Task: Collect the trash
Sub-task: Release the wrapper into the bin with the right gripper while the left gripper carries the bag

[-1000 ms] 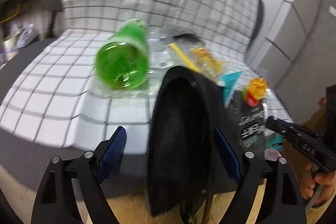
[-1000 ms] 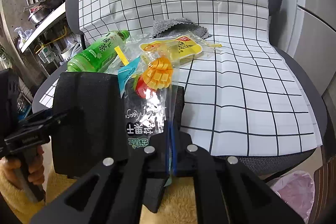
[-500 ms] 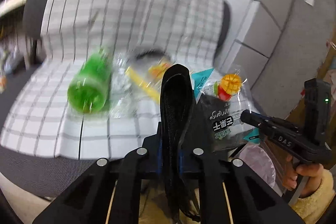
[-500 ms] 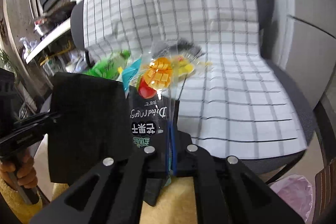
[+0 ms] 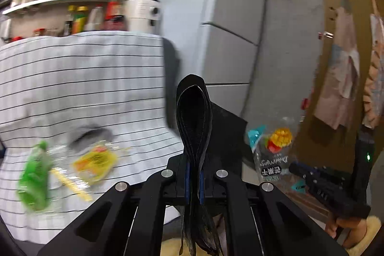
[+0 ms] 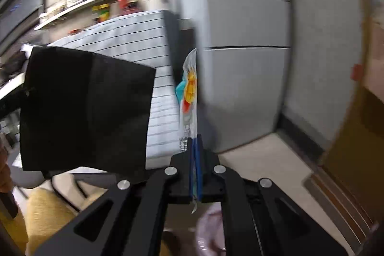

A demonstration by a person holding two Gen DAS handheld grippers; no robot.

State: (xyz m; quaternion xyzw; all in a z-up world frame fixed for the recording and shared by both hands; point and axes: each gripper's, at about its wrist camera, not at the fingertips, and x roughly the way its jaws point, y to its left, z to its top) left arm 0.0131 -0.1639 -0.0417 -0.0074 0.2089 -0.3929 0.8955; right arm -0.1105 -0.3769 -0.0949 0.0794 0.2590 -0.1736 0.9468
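Since a second ago both grippers have lifted and swung right, away from the chair seat, so a grey fridge and a cluttered shelf now fill the background; the left gripper's fingers, apart then, have closed.

Left wrist view: the left gripper has its fingers pressed together on a black bag, whose folded edge stands upright as a narrow loop. Behind and to the left, blurred, a green bottle and a yellow wrapper lie on the checked cloth covering the chair. At right, the dried mango packet hangs in the air, held by the right gripper, which a hand grips.

Right wrist view: the right gripper has its fingers clamped on the lower end of the dried mango packet, seen edge-on and upright. The black bag hangs just left of it, broad side showing. Below the fingers a pink bag is partly visible, blurred.
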